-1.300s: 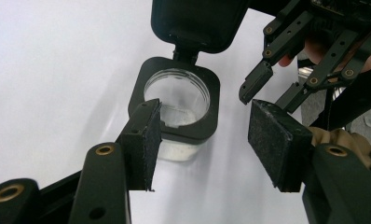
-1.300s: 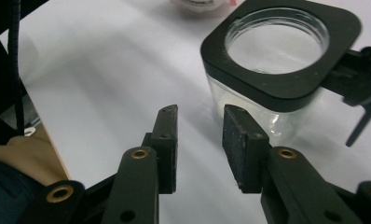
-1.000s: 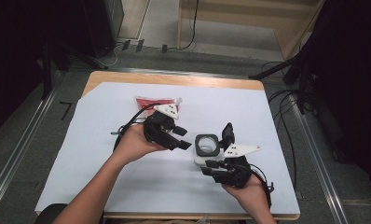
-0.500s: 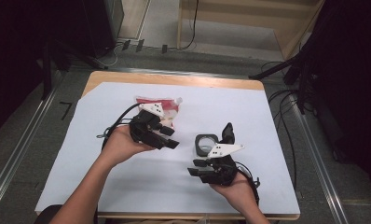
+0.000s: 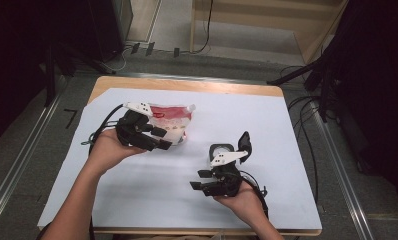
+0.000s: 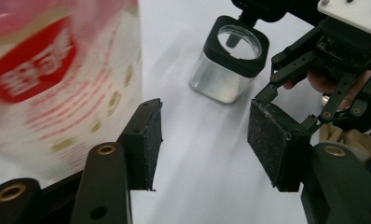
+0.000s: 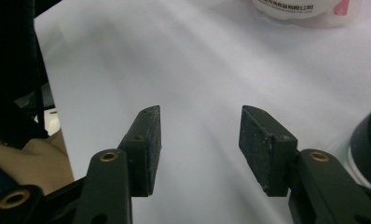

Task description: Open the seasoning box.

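A white sheet (image 5: 287, 130) covers the table. A red and white pouch (image 5: 174, 120) lies on it, left of a clear jar (image 5: 221, 151) with a black lid hinged up. The left gripper (image 5: 161, 139) hovers at the pouch's near edge, its jaws apart with nothing between them. The right gripper (image 5: 201, 180) sits just in front of the jar; its jaws have just been opening and stand apart over bare sheet.

Left claw (image 5: 159, 139) jaws apart, empty. Right claw (image 5: 201, 180) jaws just opening, nothing between them.
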`<state>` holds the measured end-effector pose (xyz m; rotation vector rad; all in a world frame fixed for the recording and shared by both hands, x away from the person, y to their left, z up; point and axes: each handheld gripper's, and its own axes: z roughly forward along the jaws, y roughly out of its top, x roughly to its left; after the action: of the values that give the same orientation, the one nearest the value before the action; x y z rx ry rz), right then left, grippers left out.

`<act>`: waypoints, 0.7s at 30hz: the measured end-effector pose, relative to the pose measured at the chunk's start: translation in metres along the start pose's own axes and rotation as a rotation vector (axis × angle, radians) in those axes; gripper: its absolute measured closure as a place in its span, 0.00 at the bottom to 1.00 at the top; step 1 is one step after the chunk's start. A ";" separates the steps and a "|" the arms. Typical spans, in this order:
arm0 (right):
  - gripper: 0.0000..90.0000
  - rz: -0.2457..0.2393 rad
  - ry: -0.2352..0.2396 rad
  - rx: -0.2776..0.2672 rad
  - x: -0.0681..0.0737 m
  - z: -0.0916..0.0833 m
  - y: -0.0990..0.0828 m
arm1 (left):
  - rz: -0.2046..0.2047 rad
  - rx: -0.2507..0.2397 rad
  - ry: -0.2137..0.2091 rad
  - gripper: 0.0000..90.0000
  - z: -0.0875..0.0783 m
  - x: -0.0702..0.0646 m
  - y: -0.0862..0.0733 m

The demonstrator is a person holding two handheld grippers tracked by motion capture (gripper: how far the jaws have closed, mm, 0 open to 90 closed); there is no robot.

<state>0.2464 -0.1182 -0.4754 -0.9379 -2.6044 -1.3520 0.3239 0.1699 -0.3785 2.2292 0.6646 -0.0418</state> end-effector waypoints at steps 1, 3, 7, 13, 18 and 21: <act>0.55 -0.005 -0.002 -0.001 -0.001 0.002 0.001 | -0.005 0.001 -0.001 0.51 -0.002 0.002 -0.001; 0.55 -0.009 -0.011 0.007 -0.002 0.005 0.002 | -0.009 -0.003 0.005 0.52 -0.006 0.004 -0.003; 0.54 -0.032 -0.014 0.006 0.002 0.013 0.006 | -0.025 -0.004 0.013 0.55 -0.016 0.011 -0.008; 0.54 -0.080 -0.013 -0.010 0.014 0.013 0.008 | -0.062 -0.013 0.057 0.55 -0.033 0.021 -0.018; 0.55 -0.082 0.004 -0.001 0.018 0.015 0.007 | -0.084 -0.031 0.093 0.54 -0.039 0.036 -0.026; 0.55 -0.073 0.014 0.010 0.019 0.017 0.006 | -0.088 -0.042 0.112 0.53 -0.036 0.047 -0.027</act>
<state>0.2378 -0.0934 -0.4761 -0.8366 -2.6572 -1.3552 0.3454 0.2313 -0.3839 2.1726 0.8173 0.0525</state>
